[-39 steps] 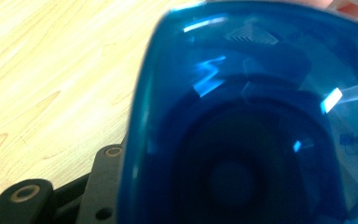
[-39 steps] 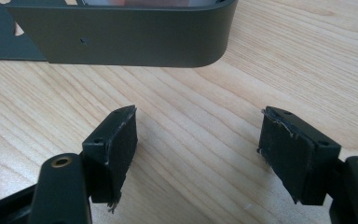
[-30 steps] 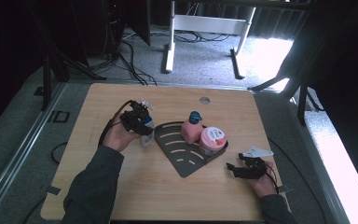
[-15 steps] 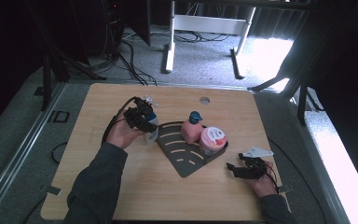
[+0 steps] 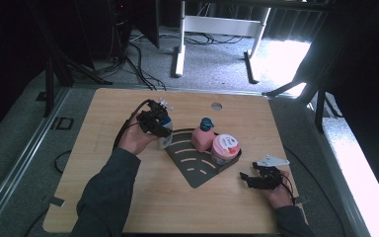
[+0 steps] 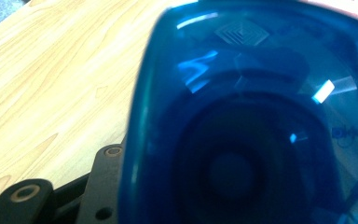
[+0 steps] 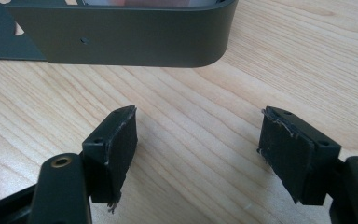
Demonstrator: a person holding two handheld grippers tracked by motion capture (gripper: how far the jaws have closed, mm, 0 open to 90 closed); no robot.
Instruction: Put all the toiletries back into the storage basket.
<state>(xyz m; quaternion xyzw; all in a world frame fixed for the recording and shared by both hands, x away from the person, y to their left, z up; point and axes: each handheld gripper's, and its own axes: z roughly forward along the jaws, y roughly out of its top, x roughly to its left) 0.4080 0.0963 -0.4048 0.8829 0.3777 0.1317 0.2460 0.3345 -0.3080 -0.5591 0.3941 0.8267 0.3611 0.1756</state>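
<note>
Translucent blue container [image 6: 247, 126], glossy and rounded, clamped in left gripper [image 5: 157, 121] at left edge of dark slotted fan-shaped tray [image 5: 190, 168]. Right gripper [image 7: 198, 154] jaws apart, empty, over pale wood-grain table [image 7: 191, 102].

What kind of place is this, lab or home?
Likely a lab or recording studio: a bare wooden table on grey carpet, loose cables on the floor, black curtains around, handheld left gripper.
</note>
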